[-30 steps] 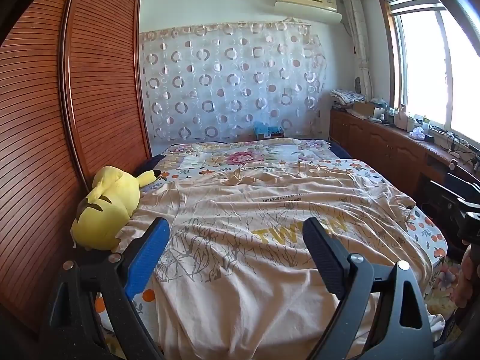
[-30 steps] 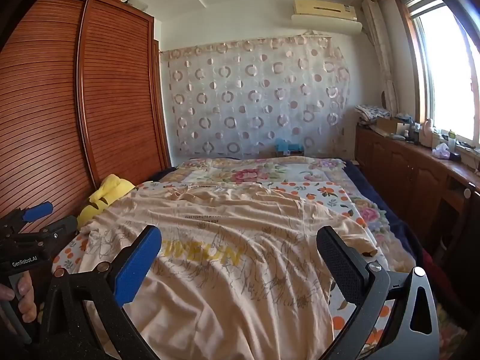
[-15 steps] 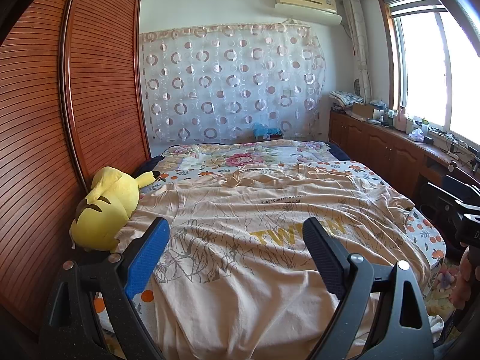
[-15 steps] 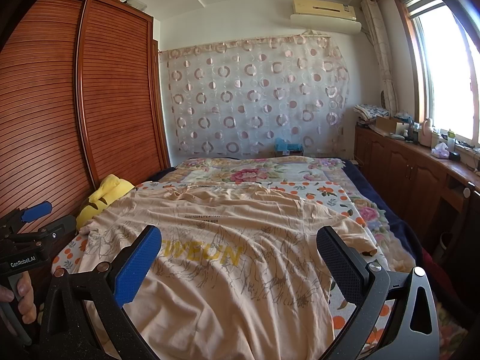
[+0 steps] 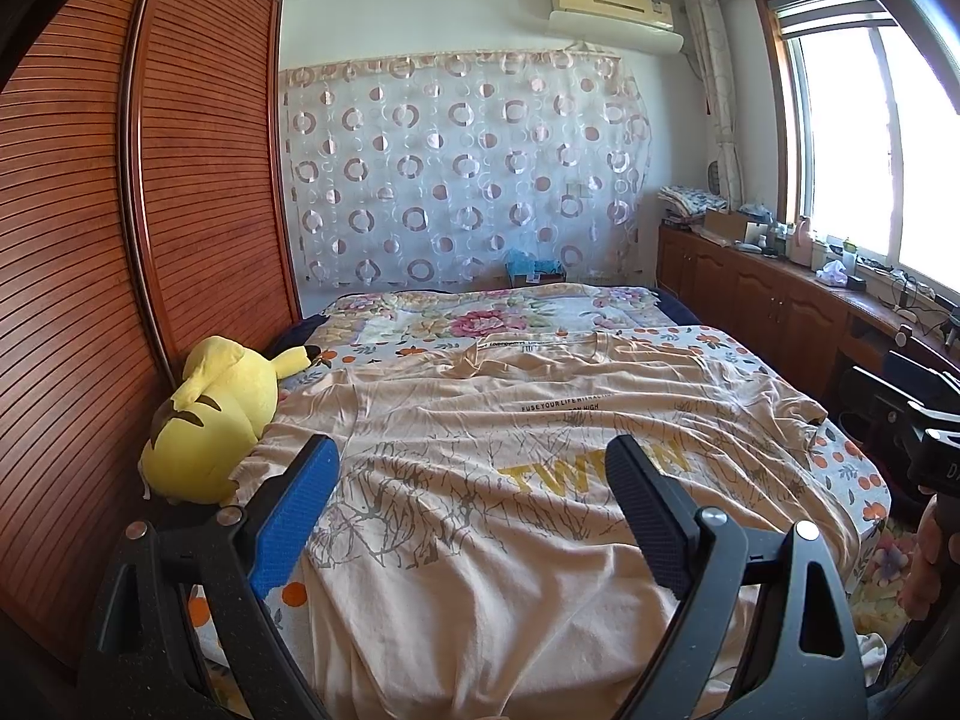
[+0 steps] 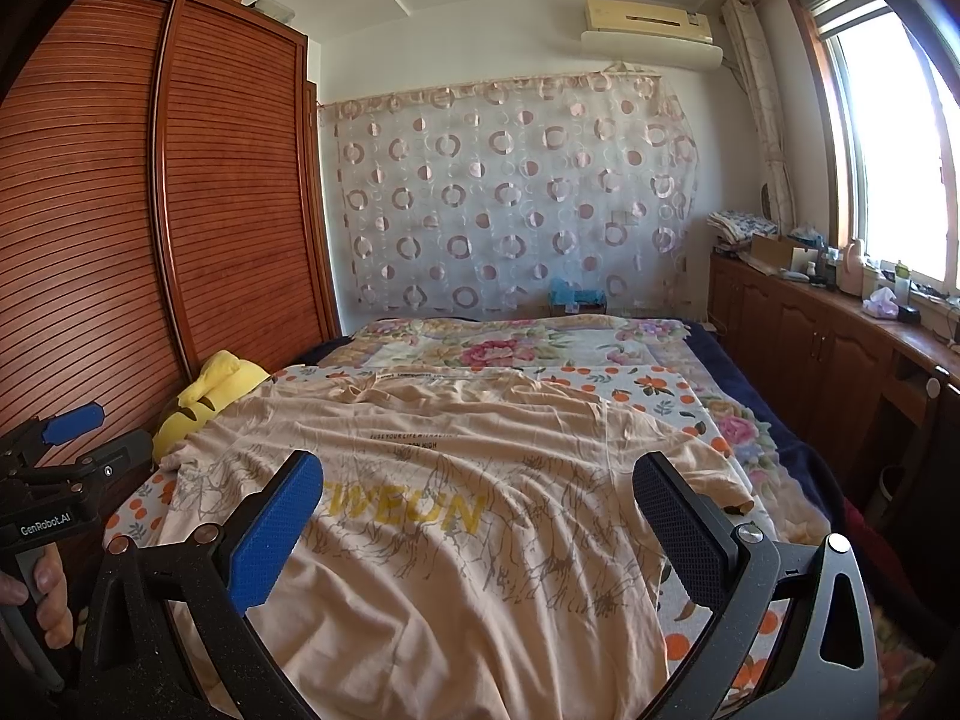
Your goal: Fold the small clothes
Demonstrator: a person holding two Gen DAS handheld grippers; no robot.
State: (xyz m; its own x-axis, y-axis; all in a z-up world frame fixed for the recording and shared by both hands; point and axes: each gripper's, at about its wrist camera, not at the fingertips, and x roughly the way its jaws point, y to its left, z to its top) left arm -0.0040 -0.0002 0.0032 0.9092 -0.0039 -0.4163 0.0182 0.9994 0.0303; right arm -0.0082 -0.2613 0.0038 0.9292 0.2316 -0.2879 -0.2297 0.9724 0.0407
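Note:
A peach T-shirt (image 5: 510, 480) with yellow lettering lies spread flat, front up, on the bed, collar at the far end; it also shows in the right wrist view (image 6: 456, 528). My left gripper (image 5: 474, 516) is open and empty, held above the shirt's near hem on the left side. My right gripper (image 6: 480, 531) is open and empty, held above the near hem toward the right. The left gripper also appears at the left edge of the right wrist view (image 6: 54, 450).
A yellow plush toy (image 5: 216, 420) lies at the bed's left edge against the wooden wardrobe (image 5: 150, 240). The bed has a floral sheet (image 5: 492, 318). A wooden counter (image 5: 798, 300) with clutter runs along the right under the window.

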